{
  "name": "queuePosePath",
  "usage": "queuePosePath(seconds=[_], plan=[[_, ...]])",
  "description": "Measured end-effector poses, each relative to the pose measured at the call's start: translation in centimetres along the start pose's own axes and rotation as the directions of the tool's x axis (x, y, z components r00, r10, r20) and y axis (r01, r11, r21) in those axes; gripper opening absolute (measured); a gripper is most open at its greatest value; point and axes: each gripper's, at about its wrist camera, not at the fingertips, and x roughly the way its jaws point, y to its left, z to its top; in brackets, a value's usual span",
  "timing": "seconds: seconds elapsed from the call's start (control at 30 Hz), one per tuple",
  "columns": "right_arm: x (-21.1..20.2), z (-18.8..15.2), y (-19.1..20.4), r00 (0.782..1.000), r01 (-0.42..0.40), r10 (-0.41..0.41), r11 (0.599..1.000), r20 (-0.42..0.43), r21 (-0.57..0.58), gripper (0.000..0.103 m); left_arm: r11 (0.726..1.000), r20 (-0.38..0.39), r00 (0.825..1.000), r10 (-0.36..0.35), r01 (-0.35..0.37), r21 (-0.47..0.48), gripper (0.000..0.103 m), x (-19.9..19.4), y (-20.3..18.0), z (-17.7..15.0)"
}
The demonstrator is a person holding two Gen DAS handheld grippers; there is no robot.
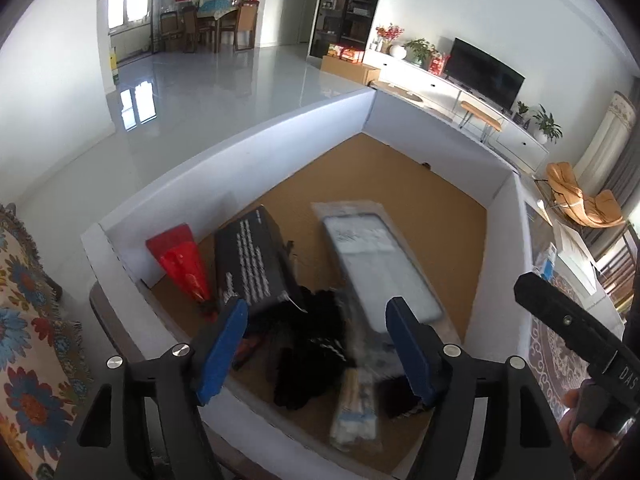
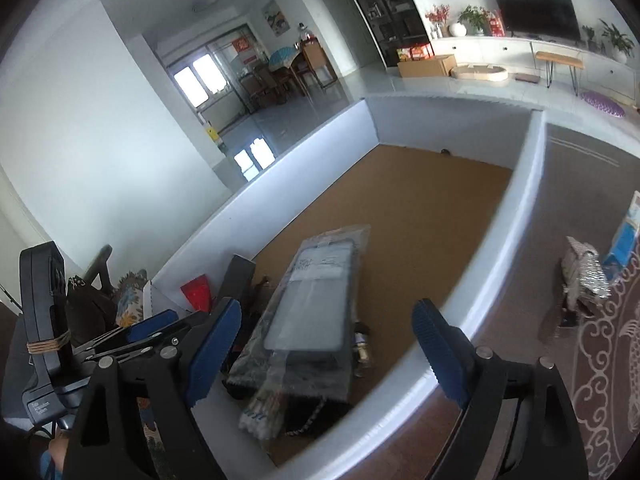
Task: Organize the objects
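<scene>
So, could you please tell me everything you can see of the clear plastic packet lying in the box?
The clear plastic packet is long, flat and glossy, holding a dark-framed pale panel with a white label near its far end. It lies lengthwise inside the white-walled box, resting on dark items, its near end over a bundle of pale sticks. Neither claw touches it.

White-walled box [image 1: 248, 148], brown floor; red packet [image 1: 180, 260]; floral cloth [image 1: 28, 320].
</scene>
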Motion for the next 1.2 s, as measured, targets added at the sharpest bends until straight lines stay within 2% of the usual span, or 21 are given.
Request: queuePosePath(seconds=[0.07, 0.1, 0.17, 0.2, 0.23, 0.3, 0.33, 0.37, 0.43, 0.53, 0.63, 0.77, 0.87, 1.0, 1.13, 1.2], plan=[[-3.1, -1.5, -1.6, 0.995, 0.086, -0.085, 0.996, 0.052, -0.016, 0.099, 0.997, 0.007, 0.998, -0.065, 0.064, 0.052, 0.071, -1.2, -2.5, -1.4], [-4.9, -2.3, -2.9, 0.989, 0.126, -0.124, 0.992, 0.078, -0.02, 0.099, 0.991, 0.01, 0.994, -0.107, 0.106, 0.084, 0.071, -1.8, -3.8, -2.1], [-8.4, -4.7, -5.9, 0.973, 0.203, -0.2, 0.979, 0.117, -0.017, 0.103, 0.966, 0.016, 0.978, -0.208, 0.203, 0.161, 0.072, -3.6, -7.6, -4.1], [-9.8, -5.9, -7.5, 0.961, 0.254, -0.251, 0.967, 0.118, -0.011, 0.103, 0.949, 0.014, 0.967, -0.255, 0.247, 0.195, 0.077, -4.4, -9.5, -4.9], [-11.0, -7.2, -9.3, 0.945, 0.31, -0.308, 0.951, 0.106, -0.002, 0.103, 0.93, 0.008, 0.954, -0.299, 0.289, 0.226, 0.088, -5.1, -11.5, -6.1], [-13.1, -10.1, -13.2, 0.91, 0.411, -0.412, 0.911, 0.052, 0.019, 0.103, 0.896, -0.015, 0.931, -0.365, 0.355, 0.268, 0.103, -5.8, -14.7, -8.8], [-14.1, -11.4, -15.2, 0.889, 0.457, -0.457, 0.889, 0.019, 0.026, 0.103, 0.884, -0.032, 0.924, -0.38, 0.374, 0.282, 0.103, -5.7, -16.2, -10.2], [-14.9, -12.8, -16.9, 0.865, 0.502, -0.502, 0.864, -0.013, 0.035, 0.103, 0.878, -0.059, 0.925, -0.375, 0.375, 0.298, 0.103, -5.1, -17.7, -11.3], [-16.8, -15.0, -20.2, 0.834, 0.552, -0.549, 0.831, -0.057, 0.068, 0.103, 0.871, -0.123, 0.937, -0.326, 0.349, 0.345, 0.103, -2.9, -20.6, -13.4], [-19.3, -17.4, -23.0, 0.811, 0.585, -0.58, 0.8, -0.082, 0.129, 0.103, 0.874, -0.159, 0.958, -0.24, 0.284, 0.394, 0.103, 0.6, -23.0, -15.4], [-20.0, -18.5, -24.1, 0.804, 0.594, -0.586, 0.785, -0.1, 0.173, 0.103, 0.888, -0.175, 0.97, -0.168, 0.226, 0.4, 0.103, 3.0, -23.9, -16.5], [-19.8, -18.2, -23.8, 0.799, 0.6, -0.593, 0.782, -0.094, 0.169, 0.103, 0.908, -0.151, 0.979, -0.14, 0.188, 0.375, 0.103, 4.0, -22.7, -17.1], [-19.1, -18.1, -23.5, 0.784, 0.621, -0.61, 0.771, -0.113, 0.144, 0.103, 0.913, -0.139, 0.984, -0.111, 0.156, 0.376, 0.103, 4.6, -22.1, -17.2], [-18.8, -18.2, -23.2, 0.765, 0.643, -0.631, 0.756, -0.126, 0.118, 0.103, 0.907, -0.125, 0.988, -0.093, 0.135, 0.398, 0.103, 5.1, -22.5, -16.9], [-18.7, -18.2, -23.4, 0.767, 0.642, -0.63, 0.757, -0.126, 0.122, 0.103, 0.887, -0.112, 0.992, -0.06, 0.104, 0.45, 0.103, 5.6, -23.9, -15.8], [-18.7, -18.2, -23.4, 0.767, 0.642, -0.63, 0.757, -0.126, 0.122, 0.103, 0.88, -0.119, 0.99, -0.074, 0.121, 0.459, 0.103, 6.2, -24.5, -15.3]])
